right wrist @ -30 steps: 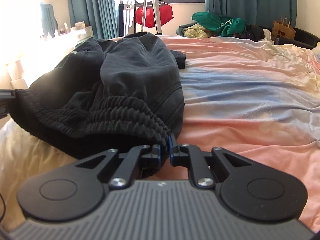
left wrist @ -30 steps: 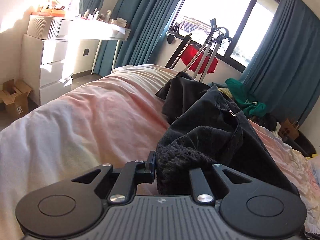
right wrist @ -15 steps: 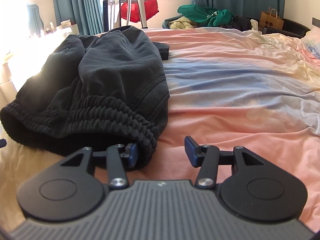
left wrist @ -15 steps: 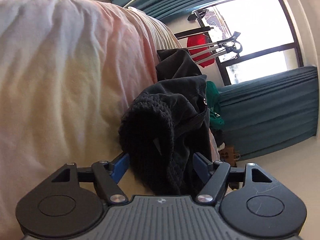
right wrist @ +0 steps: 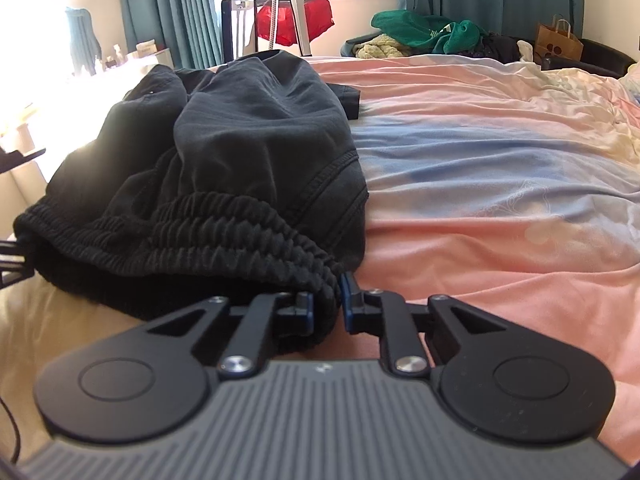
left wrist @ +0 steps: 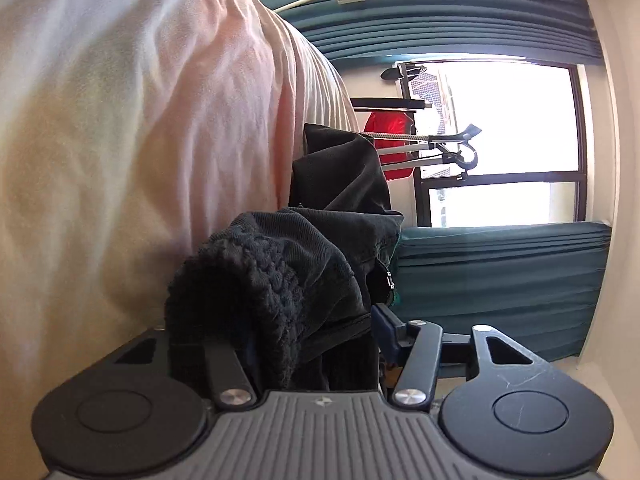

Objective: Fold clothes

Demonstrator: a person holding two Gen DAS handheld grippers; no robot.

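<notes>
Black trousers (right wrist: 224, 168) lay bunched on the bed (right wrist: 500, 184), waistband (right wrist: 240, 232) toward the cameras. The right gripper (right wrist: 326, 308), spread wide half a second before, had closed its jaws on the waistband's 3 o'clock end. The left gripper (left wrist: 312, 340), rolled on its side, had narrowed its jaws around the 9 o'clock end. With both ends apparently pinched, lifting and spreading looked possible.
</notes>
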